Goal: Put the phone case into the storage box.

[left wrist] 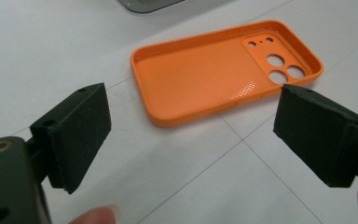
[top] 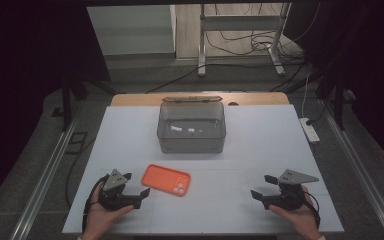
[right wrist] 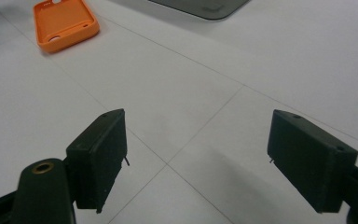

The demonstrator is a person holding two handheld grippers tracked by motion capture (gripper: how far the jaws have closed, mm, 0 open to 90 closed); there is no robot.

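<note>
**Both tongs wide, phone case waiting**

Your left gripper (top: 136, 187) is spread wide, holding nothing. The orange phone case (top: 166, 179) lies flat on the white table (top: 260, 145), just beside it. Your right gripper (top: 263, 186) is spread too, well apart from the case.

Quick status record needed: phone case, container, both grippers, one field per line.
phone case: orange, lying hollow side up on the white table, camera holes at its right end in the high view
container: grey, see-through, behind the case, small white bits inside
left gripper: open, nothing held, nearest the case
right gripper: open, nothing held, apart from the case
</note>
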